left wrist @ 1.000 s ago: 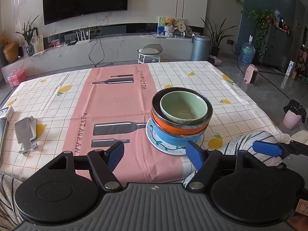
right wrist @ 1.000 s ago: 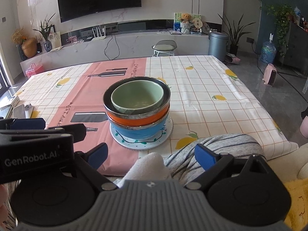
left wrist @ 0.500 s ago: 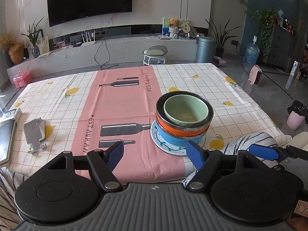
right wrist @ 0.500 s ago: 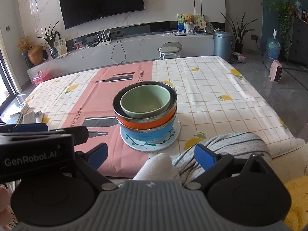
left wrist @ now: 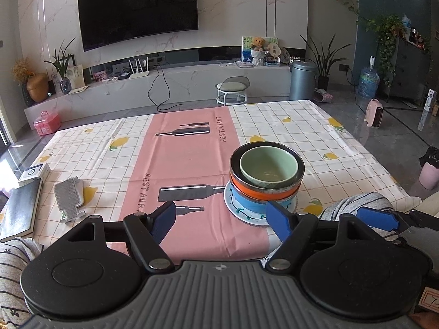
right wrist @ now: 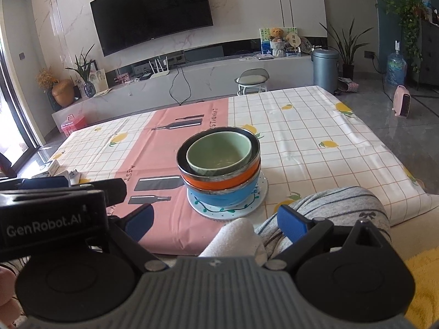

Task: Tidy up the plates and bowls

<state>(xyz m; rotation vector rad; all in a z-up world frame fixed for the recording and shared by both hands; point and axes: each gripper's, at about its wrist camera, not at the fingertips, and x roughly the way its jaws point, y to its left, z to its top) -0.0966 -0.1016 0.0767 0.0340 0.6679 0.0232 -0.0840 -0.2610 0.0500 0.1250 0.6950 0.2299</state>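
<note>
The left hand-held gripper [left wrist: 221, 219] was held at the near edge of the counter [left wrist: 315, 126], its blue-padded jaws spread wide with nothing between them. The right hand-held gripper [right wrist: 215, 219] was held in the same way, its jaws also spread wide and empty, above a grey striped cloth [right wrist: 340, 205] and a white cloth [right wrist: 236, 235] that lay at the near edge. In the right wrist view the left hand-held gripper's body was seen at the left, just beside the right one. Just beyond both, a stack of dishes was found on the counter, near its near edge and right of the pink strip of the tablecloth [left wrist: 186, 159]. At the bottom of the stack a white plate [left wrist: 238, 208] with a green vine pattern was seen; on it a blue bowl [left wrist: 249, 201] was set, in that an orange bowl [left wrist: 247, 189] with a dark rim was nested, and in that a pale green bowl [left wrist: 269, 167] was nested upright. None of the stack was touched by either hand-held gripper. At the far left of the counter a metal phone stand [left wrist: 68, 200], a dark notebook [left wrist: 19, 211] and a small white box [left wrist: 34, 171] were laid, well apart from the stack.
</note>
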